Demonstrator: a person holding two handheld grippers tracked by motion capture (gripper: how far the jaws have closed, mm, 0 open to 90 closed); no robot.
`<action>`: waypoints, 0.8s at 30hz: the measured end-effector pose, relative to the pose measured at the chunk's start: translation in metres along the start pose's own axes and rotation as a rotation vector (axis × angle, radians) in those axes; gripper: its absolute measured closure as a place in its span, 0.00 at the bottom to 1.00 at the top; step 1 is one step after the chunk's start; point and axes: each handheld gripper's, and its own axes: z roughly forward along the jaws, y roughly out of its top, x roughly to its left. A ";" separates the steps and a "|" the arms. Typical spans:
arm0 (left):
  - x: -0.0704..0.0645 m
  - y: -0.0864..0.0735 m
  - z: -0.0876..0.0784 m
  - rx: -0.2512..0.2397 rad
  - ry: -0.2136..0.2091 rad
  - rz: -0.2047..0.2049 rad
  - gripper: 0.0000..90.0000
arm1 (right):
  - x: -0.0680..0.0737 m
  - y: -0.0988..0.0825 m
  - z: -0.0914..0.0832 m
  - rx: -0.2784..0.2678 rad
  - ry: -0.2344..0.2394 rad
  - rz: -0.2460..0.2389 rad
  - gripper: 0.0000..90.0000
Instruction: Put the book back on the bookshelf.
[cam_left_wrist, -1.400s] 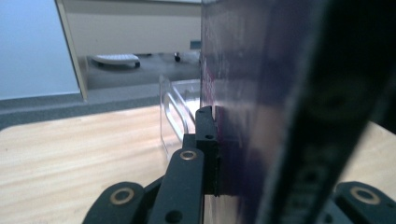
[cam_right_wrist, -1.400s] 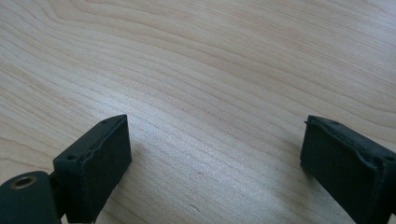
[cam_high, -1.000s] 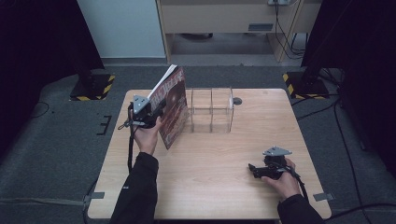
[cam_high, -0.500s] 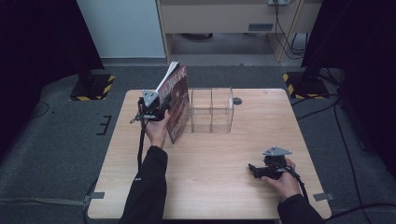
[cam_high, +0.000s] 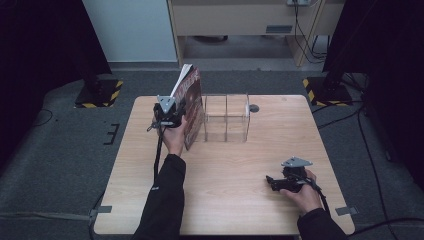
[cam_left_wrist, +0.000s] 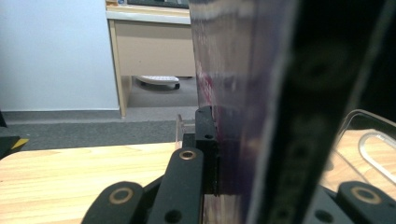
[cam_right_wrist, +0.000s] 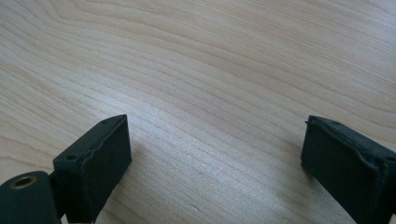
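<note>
Since a second ago, the left hand and its book (cam_high: 192, 107) have slid a little to the right, closer to the clear box (cam_high: 226, 118). Nothing else has moved.

The wooden table (cam_high: 225, 200) is the biggest thing. On its far half stands the clear box, which has walls inside that split it into slots. The book stands up on its edge just beside the left end of the box, leaning a bit, with its white pages at the top. I cannot tell if the two are touching.

The left arm reaches far forward from the bottom of the high view, almost straight. Its hand holds the left gripper (cam_high: 172, 114) up off the table, with the grey plate on top. That claw is clenched tight on the book; in the left gripper view a black jaw presses flat against the cover (cam_left_wrist: 243, 107).

The right arm is bent in near the table's near edge. Its hand rests low, and the right gripper (cam_high: 274, 182) points left. Its jaws stand wide apart over bare wood (cam_right_wrist: 201, 84), grasping nothing.
</note>
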 end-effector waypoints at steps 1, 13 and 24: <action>0.001 -0.001 0.000 0.005 -0.001 0.001 0.92 | 0.000 0.000 0.000 0.000 0.000 -0.001 0.10; 0.008 -0.014 -0.014 0.002 -0.061 0.025 0.71 | 0.000 0.000 0.000 0.000 0.001 -0.003 0.10; 0.016 -0.029 -0.051 0.047 -0.149 0.069 0.50 | 0.000 0.000 0.000 0.000 0.001 -0.002 0.10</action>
